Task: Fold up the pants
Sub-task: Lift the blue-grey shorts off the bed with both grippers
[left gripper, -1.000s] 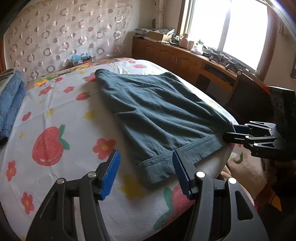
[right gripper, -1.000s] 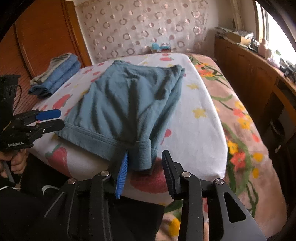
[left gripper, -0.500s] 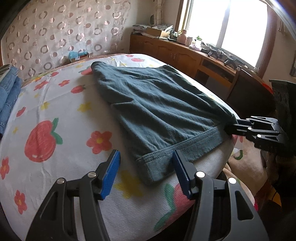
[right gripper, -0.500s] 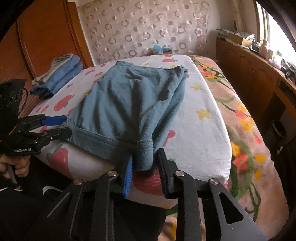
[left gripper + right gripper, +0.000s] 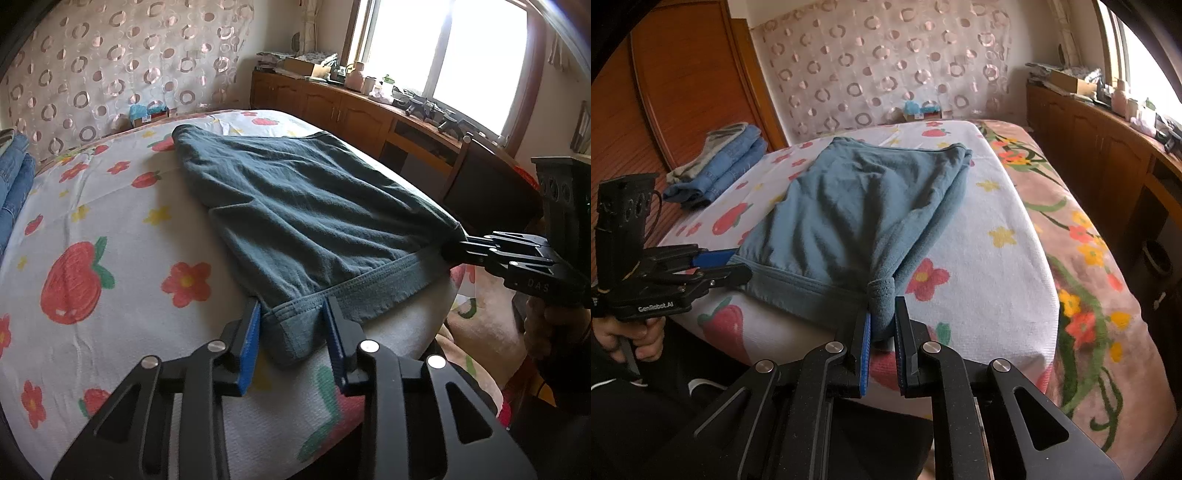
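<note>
Strawberry-and-flower print sheet (image 5: 92, 236) on the bed under both tongs, folded blue jeans stack (image 5: 720, 166) far left ahead of the right tongs, circle-pattern curtain (image 5: 886, 62) beyond, cluttered wooden cabinets (image 5: 351, 107) and bright window (image 5: 443, 55) ahead-right of the left tongs.

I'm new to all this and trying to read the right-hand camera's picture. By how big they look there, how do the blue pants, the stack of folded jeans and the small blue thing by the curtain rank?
1. The pants, by far the largest.
2. The folded jeans.
3. The small blue thing, tiny, though it lies farthest from the camera, so its real size is unsure.
</note>
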Available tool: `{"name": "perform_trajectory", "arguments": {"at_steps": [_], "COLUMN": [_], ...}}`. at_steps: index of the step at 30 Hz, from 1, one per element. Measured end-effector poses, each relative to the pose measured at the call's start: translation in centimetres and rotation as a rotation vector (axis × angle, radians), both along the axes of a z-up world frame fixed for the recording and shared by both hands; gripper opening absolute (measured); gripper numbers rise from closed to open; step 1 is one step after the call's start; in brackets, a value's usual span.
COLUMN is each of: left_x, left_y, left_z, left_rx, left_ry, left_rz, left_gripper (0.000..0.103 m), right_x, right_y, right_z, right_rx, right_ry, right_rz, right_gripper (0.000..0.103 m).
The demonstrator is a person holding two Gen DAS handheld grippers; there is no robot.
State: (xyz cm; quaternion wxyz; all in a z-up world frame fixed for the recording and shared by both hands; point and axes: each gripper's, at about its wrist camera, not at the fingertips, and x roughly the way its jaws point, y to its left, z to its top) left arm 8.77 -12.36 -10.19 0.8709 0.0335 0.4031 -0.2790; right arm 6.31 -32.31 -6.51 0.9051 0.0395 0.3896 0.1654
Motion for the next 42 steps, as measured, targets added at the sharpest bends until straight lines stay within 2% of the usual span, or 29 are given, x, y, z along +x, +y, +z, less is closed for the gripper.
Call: {"name": "perform_trajectory", "arguments": {"at_steps": [2, 9, 15, 21, 23, 26, 27, 30, 35, 42], "left_x": [-0.2, -0.1, 0.1, 0.5, 0.5, 0.5, 0.4, 0.2, 0.1, -0.3], "left_y": [-0.1, 0.1, 0.2, 0.5, 0.5, 0.4, 0.3, 0.1, 0.7, 2.6], "left_z": [0.2, 0.4, 0.3, -0.1, -0.1, -0.1, -0.1, 0.3, 3.1, 9.8], "left_rx": [-0.002, -0.009, -0.013, -0.026, -0.024, -0.017, -0.017, -0.009, -0.06, -0.128], "left_ry": [-0.008, -0.009, -0.001, 0.015, 0.011, 0.005, 0.004, -0.008, -0.05, -0.166], "left_rz": [0.004, 0.007, 0.009, 0.02, 0.016, 0.013, 0.006, -0.004, 0.005, 0.028], "left_gripper": [0.022, 0.021, 0.021, 0.029, 0.03, 0.029, 0.026, 0.014, 0.01, 0.009], "right_x": [0.0, -0.2, 0.1, 0.3, 0.4, 0.4, 0.4, 0.6, 0.9, 1.9], "right_y": [0.0, 0.2, 0.1, 0.1, 0.1, 0.2, 0.1, 0.4, 0.7, 1.3], "right_z": [0.0, 0.0, -0.5, -0.6, -0.6, -0.5, -0.4, 0.1, 2.4, 8.8], "right_rx": [0.005, -0.026, -0.031, -0.024, -0.013, -0.008, -0.011, -0.014, -0.006, 0.024], "right_ry": [0.001, -0.004, 0.007, 0.012, 0.015, 0.013, 0.01, 0.0, -0.061, -0.195], "right_rz": [0.0, -0.013, -0.027, -0.02, -0.015, -0.003, 0.001, 0.018, 0.053, 0.095], "right_gripper": [0.009, 0.021, 0.029, 0.031, 0.03, 0.02, 0.013, 0.008, 0.008, 0.008]}}
